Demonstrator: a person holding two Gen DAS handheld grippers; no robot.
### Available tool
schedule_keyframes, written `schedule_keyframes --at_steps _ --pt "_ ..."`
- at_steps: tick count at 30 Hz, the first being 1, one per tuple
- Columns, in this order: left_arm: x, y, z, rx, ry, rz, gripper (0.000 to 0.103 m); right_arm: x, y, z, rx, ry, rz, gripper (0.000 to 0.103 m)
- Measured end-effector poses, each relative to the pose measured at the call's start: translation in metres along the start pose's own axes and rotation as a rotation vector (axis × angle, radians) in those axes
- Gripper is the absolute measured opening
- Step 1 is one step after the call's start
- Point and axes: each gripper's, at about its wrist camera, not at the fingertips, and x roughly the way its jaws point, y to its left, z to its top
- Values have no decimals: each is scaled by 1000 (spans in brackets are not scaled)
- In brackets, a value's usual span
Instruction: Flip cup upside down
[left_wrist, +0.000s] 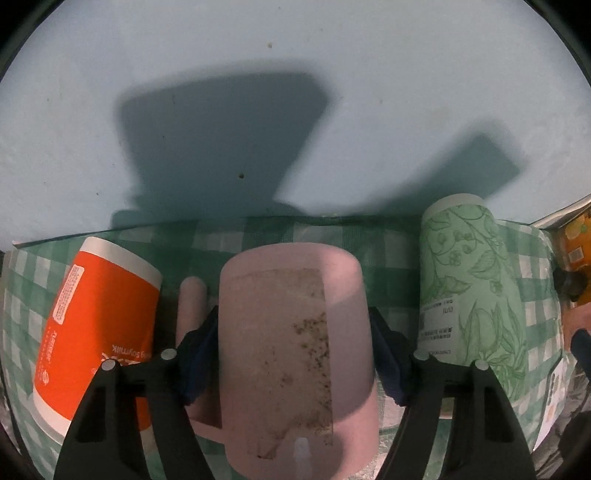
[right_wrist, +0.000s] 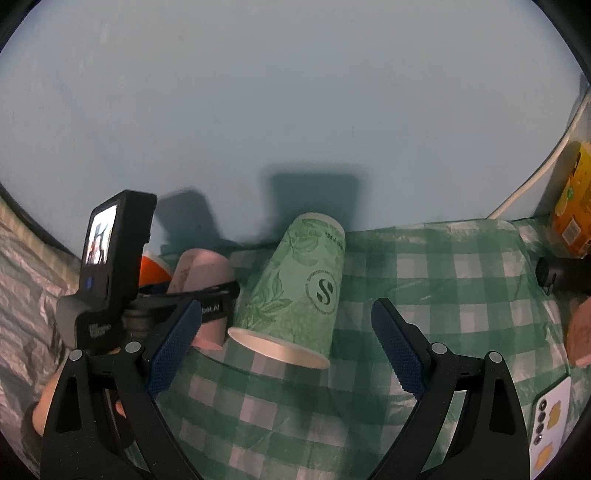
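Note:
A pink plastic cup (left_wrist: 291, 350) with a handle on its left stands upside down on the checked cloth. My left gripper (left_wrist: 293, 350) is shut on the pink cup, one blue pad on each side. An orange paper cup (left_wrist: 96, 325) stands upside down to its left, a green leaf-print paper cup (left_wrist: 469, 295) upside down to its right. In the right wrist view the green cup (right_wrist: 299, 295) stands upside down, mouth on the cloth, ahead of my open, empty right gripper (right_wrist: 286, 347). The pink cup (right_wrist: 203, 273) and left gripper (right_wrist: 177, 302) show at left.
A green-and-white checked cloth (right_wrist: 443, 280) covers the table against a pale blue wall (right_wrist: 295, 110). An orange carton (right_wrist: 572, 206) stands at the far right. A phone (right_wrist: 550, 424) lies at the right front. A dark object (right_wrist: 561, 277) lies at the right edge.

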Motion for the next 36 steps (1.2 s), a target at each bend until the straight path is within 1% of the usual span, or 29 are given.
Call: schedule_keyframes --at_steps 4,10,13,15,17,20,23,29,33,35,36 --pt "-2 2 -2 19 -2 -16 74 -2 0 -3 -4 -2 0 93" --pt "-18 -6 -4 78 -39 -3 74 -7 0 -8 8 -16 13 93" --pt "-30 -10 -5 94 -62 -6 74 -12 3 -11 1 -28 17 93" --pt "-41 -10 -7 100 -89 -22 74 -15 5 -14 -2 -37 24 93" --pt "-47 -6 -11 108 -111 -29 74 -19 8 -17 -6 -47 32 93" --pt "-57 -3 -31 121 -138 -44 74 -26 12 -23 -16 -67 38 93" --pt "-62 -7 -63 138 -142 -74 74 -35 13 -28 -13 -89 43 93" --pt "-89 3 -106 186 -153 -133 74 -55 16 -48 -21 -126 43 93" --pt "-93 1 -135 216 -136 -169 74 -65 20 -67 -25 -130 62 93" --pt "-91 2 -147 218 -114 -194 74 -66 21 -75 -33 -121 63 93" --pt "-88 1 -153 215 -94 -219 74 -67 22 -78 -31 -121 64 93"
